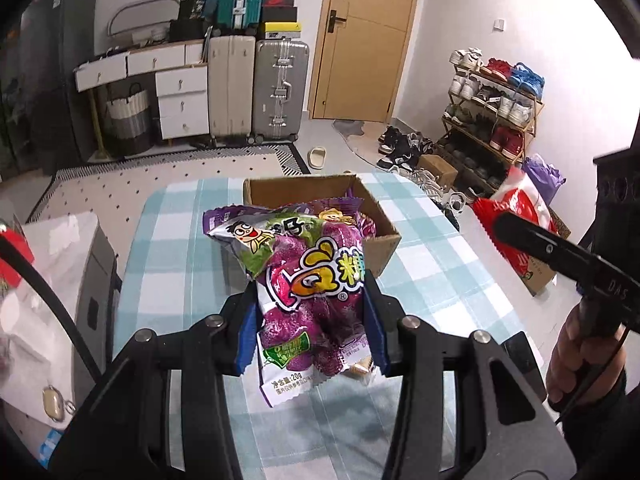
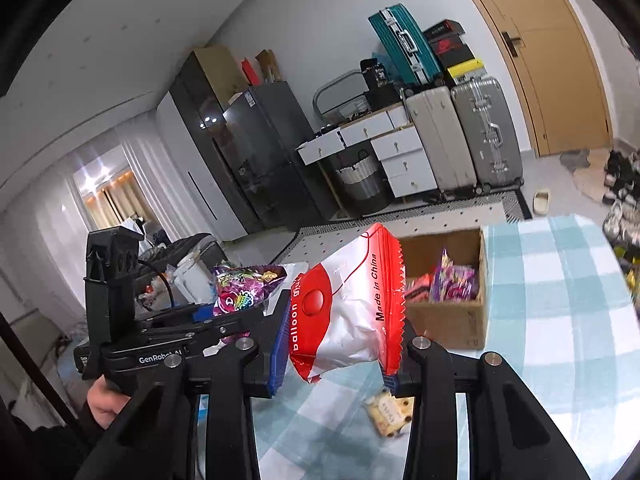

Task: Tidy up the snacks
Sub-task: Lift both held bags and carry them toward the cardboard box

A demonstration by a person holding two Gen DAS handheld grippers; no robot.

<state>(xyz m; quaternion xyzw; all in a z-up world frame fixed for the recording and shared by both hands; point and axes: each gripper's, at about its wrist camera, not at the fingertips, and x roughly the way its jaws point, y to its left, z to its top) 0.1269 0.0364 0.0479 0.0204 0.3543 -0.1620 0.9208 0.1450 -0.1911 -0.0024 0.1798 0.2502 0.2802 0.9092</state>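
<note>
My left gripper is shut on a purple candy bag, held up above the checked tablecloth. Behind the bag stands an open cardboard box with snack packets inside. My right gripper is shut on a red and white packet, also lifted off the table. The right wrist view shows the box to the right of that packet, holding purple and red packets. A small biscuit packet lies on the cloth below the right gripper. The left gripper with its purple bag shows at the left.
A grey appliance stands left of the table. On the floor beyond are suitcases, a white drawer unit, a shoe rack and a door. A person's hand holds the right gripper's handle.
</note>
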